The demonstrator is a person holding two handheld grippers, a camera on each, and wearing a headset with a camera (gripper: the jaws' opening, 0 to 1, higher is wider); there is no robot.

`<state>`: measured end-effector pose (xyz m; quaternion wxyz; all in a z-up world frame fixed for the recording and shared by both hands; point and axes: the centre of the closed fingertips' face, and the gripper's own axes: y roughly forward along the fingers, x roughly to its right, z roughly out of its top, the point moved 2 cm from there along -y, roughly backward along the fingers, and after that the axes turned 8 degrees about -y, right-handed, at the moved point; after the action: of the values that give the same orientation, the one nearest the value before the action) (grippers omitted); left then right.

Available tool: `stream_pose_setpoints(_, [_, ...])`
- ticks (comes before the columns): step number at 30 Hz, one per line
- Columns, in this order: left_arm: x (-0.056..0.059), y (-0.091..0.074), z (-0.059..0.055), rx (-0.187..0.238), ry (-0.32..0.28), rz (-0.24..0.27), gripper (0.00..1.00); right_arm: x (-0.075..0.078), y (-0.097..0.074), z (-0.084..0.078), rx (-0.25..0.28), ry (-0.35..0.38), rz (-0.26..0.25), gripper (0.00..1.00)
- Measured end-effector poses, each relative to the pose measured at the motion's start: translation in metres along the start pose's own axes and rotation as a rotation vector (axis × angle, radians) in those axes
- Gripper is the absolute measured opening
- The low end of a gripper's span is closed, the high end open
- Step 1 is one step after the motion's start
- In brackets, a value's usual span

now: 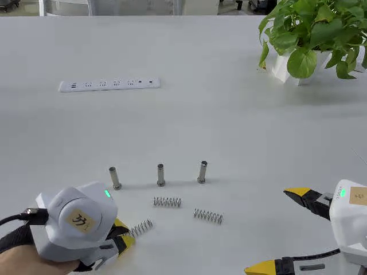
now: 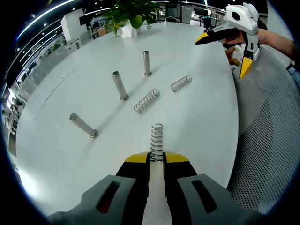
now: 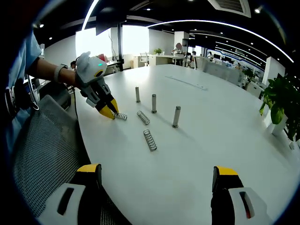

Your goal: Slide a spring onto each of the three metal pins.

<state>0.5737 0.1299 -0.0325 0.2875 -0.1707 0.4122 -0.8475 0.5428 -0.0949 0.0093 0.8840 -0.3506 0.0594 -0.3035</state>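
Three metal pins stand upright in a row on the white table: left (image 1: 115, 178), middle (image 1: 160, 175), right (image 1: 202, 172). All are bare. Two springs lie loose in front of them, one (image 1: 167, 201) near the middle pin and one (image 1: 208, 216) further right. A third spring (image 2: 156, 138) lies on the table with its near end between the yellow tips of my left gripper (image 2: 157, 157), which is shut on it. At the lower left, the left gripper (image 1: 123, 240) shows the same spring (image 1: 140, 227). My right gripper (image 3: 157, 171) is open with nothing in it, at the table's near right (image 1: 278, 229).
A white power strip (image 1: 109, 85) lies at the far left of the table. A potted green plant (image 1: 312, 34) stands at the far right. A mesh chair (image 3: 42, 154) sits beside the table edge in the right gripper view.
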Motion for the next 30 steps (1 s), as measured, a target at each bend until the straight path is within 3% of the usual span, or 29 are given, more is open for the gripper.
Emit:
stream_pose_setpoints(4, [0.0,0.0,0.0,-0.009,-0.015,0.01,0.07,-0.002,0.001,-0.001,0.001,0.003,0.003,0.98])
stream_pose_setpoints(6, [0.0,0.0,-0.001,-0.013,-0.068,0.028,0.07,-0.004,0.001,0.0,0.001,0.005,0.004,0.98])
stream_pose_setpoints(9, [0.0,-0.001,-0.001,0.006,-0.09,0.03,0.07,-0.004,0.001,0.0,0.004,0.008,0.003,0.98])
stream_pose_setpoints(12, [-0.002,-0.002,-0.001,0.061,-0.223,0.019,0.07,-0.004,0.001,0.0,0.003,0.008,0.002,0.98])
stream_pose_setpoints(18, [-0.003,-0.003,0.0,0.123,-0.38,-0.022,0.07,-0.003,-0.001,0.001,0.004,0.009,0.0,0.98])
stream_pose_setpoints(23, [0.0,-0.006,0.004,0.169,-0.391,-0.046,0.07,-0.002,0.0,0.003,0.008,0.01,0.002,0.98])
stream_pose_setpoints(30, [0.009,-0.006,0.016,0.219,-0.309,-0.081,0.07,-0.005,0.004,0.009,0.017,0.012,0.012,0.98])
